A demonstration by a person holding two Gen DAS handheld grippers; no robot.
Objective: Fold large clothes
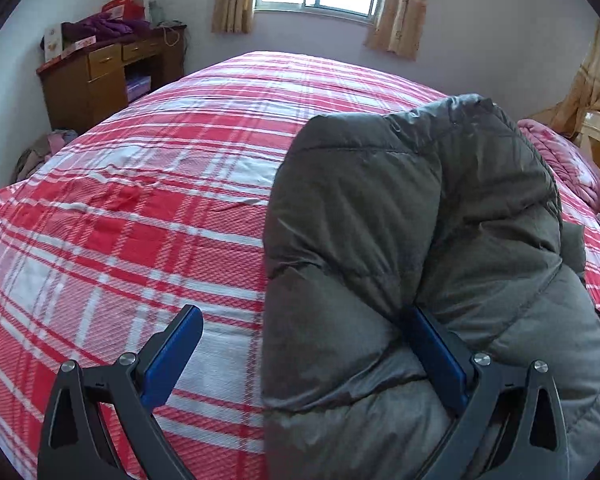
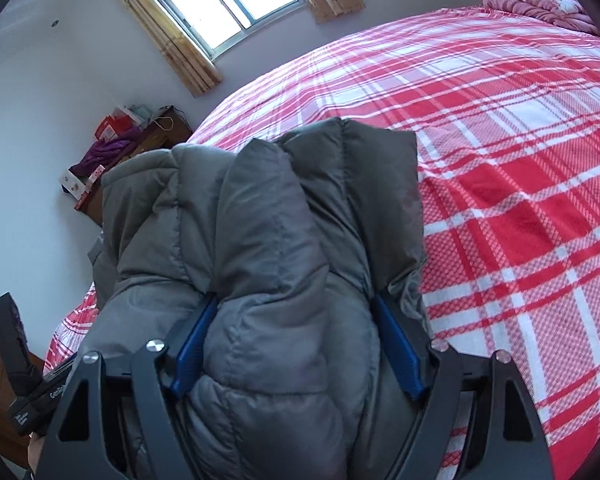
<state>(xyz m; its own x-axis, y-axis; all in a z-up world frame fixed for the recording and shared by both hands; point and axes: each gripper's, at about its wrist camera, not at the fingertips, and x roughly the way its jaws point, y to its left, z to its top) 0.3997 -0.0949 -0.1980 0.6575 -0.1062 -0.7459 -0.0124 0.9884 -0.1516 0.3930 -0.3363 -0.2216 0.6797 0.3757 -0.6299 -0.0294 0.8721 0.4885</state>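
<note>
Jacket (image 2: 260,248) sits bunched on the bed (image 2: 520,184) w/ a thick fold betw. right claw (image 2: 298,304) pads, left claw (image 1: 300,336) spread wide w/ one pad on fabric, so we should ease off slowly & flatten it.

The left tongs (image 1: 304,354) point steeply downward with jaws spread wide; one blue pad (image 1: 172,356) stands free, the other is pressed into padded grey fabric. The right tongs (image 2: 296,344) also angle downward, jaws set wide, both blue pads (image 2: 194,346) against a thick grey fold between them.
</note>
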